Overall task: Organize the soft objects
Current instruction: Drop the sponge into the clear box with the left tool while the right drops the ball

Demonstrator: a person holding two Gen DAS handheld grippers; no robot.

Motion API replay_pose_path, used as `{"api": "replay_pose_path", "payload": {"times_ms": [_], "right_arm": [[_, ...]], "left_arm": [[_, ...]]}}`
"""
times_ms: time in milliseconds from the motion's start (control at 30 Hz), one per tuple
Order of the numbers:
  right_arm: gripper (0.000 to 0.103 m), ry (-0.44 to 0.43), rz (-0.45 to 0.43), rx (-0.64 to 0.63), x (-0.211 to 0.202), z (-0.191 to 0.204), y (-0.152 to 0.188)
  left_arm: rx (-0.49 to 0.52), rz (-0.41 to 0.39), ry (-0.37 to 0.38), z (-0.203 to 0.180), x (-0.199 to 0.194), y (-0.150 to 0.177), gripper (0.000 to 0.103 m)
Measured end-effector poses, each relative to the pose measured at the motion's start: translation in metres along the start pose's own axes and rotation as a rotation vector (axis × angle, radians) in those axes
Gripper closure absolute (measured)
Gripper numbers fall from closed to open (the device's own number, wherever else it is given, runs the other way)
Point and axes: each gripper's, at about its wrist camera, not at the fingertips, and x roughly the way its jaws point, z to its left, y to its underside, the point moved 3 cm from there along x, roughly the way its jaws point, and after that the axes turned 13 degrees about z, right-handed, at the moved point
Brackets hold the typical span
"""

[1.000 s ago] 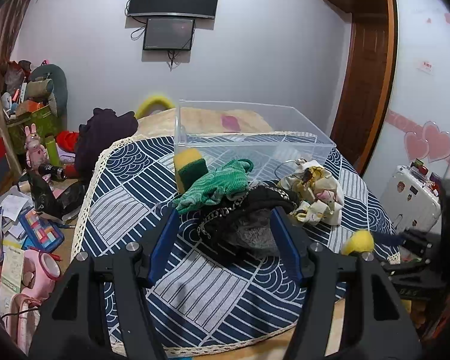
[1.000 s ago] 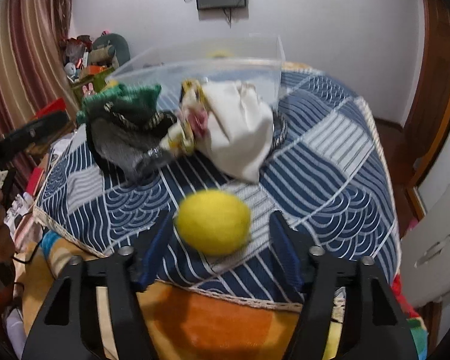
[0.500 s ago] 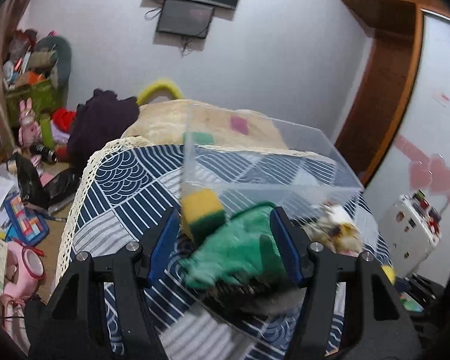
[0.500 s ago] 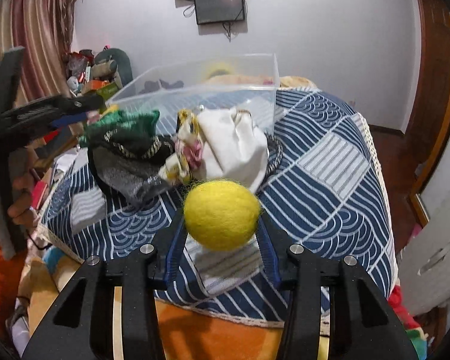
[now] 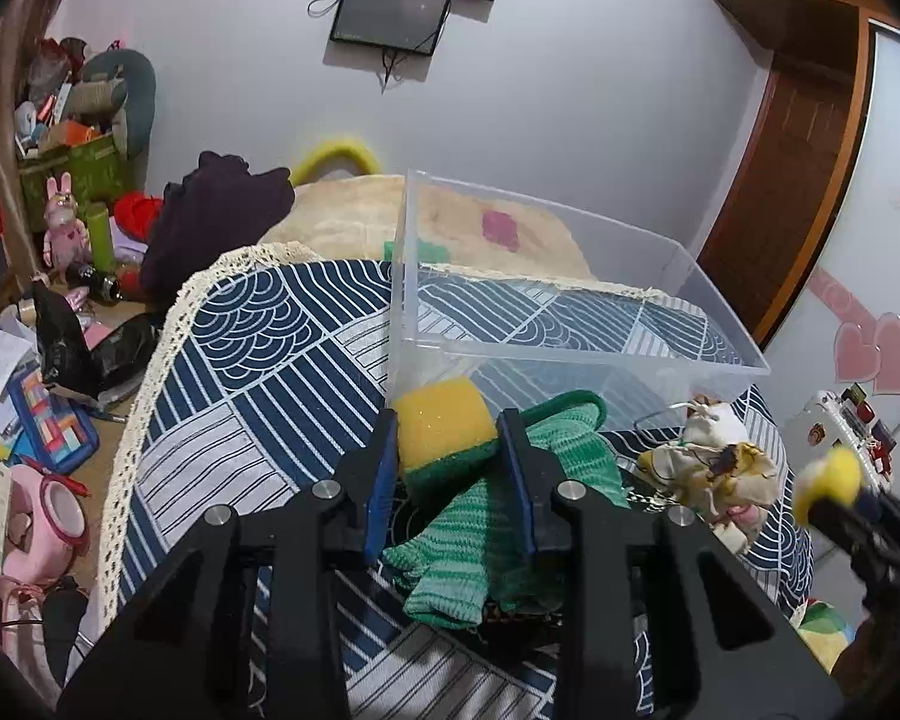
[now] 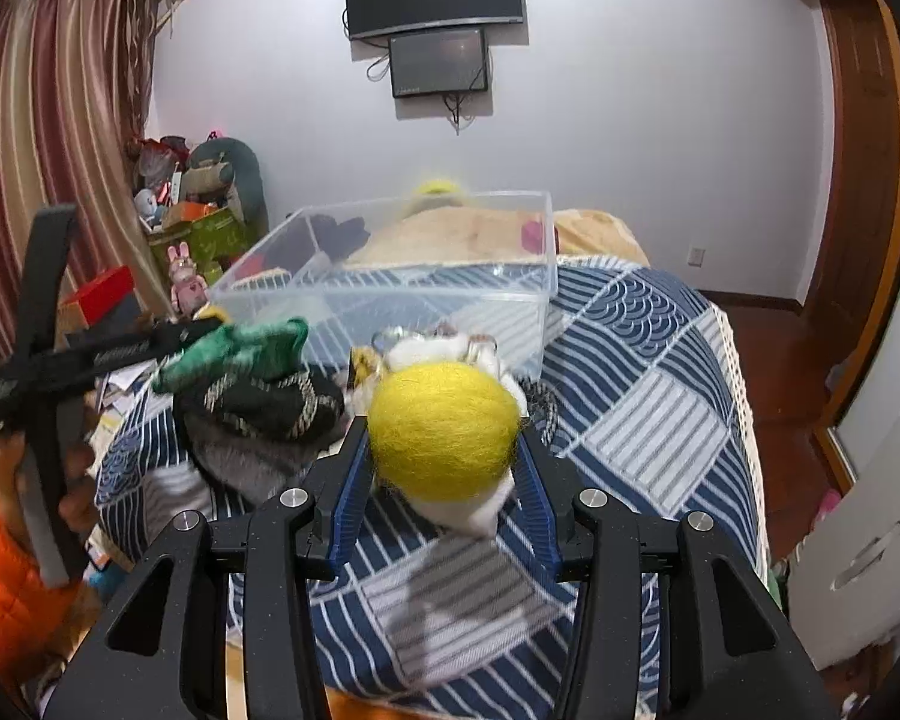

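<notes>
My left gripper (image 5: 449, 450) is shut on a yellow and green sponge (image 5: 444, 423), just in front of the clear plastic bin (image 5: 576, 354). A green knitted glove (image 5: 498, 528) lies under it on a dark cloth pile (image 6: 258, 414). My right gripper (image 6: 444, 456) is shut on a yellow felt ball (image 6: 444, 423) and holds it above the bedspread. In the left wrist view the ball (image 5: 828, 480) shows at the far right. A cream pouch (image 5: 714, 468) lies beside the pile.
The bin (image 6: 390, 294) stands on a blue patterned bedspread (image 6: 642, 372) with a lace edge (image 5: 150, 390). Floor clutter (image 5: 36, 372) lies to the left. A wooden door (image 5: 780, 180) is at the back right. A white case (image 6: 870, 516) stands to the right.
My left gripper has moved forward over the pile and closed on the sponge. My right gripper has closed on the yellow ball and lifted it off the bedspread.
</notes>
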Motion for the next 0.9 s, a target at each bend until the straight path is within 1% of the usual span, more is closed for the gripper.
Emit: {"api": "replay_pose_path", "payload": {"times_ms": [100,267,433,667,800,900], "right_arm": [[0.061,0.0,-0.02,-0.002,0.0,-0.003,-0.011],[0.061,0.002,-0.071,-0.006,-0.003,-0.003,-0.032],[0.061,-0.002,-0.107,-0.003,-0.002,-0.006,-0.053],[0.061,0.002,-0.114,-0.004,0.008,-0.009,-0.079],[0.061,0.002,-0.088,0.004,0.025,-0.014,-0.094],[0.061,0.01,-0.063,-0.001,0.036,-0.015,-0.101]], "left_arm": [[0.002,-0.04,0.006,-0.001,-0.014,-0.003,0.071],[-0.003,-0.099,0.046,-0.003,-0.033,-0.021,0.071],[0.01,-0.15,0.047,-0.01,-0.041,-0.038,0.071],[0.037,-0.219,0.035,-0.022,-0.044,-0.064,0.071],[0.053,-0.228,0.005,-0.027,-0.036,-0.079,0.071],[0.069,-0.195,-0.02,-0.031,-0.02,-0.088,0.071]]}}
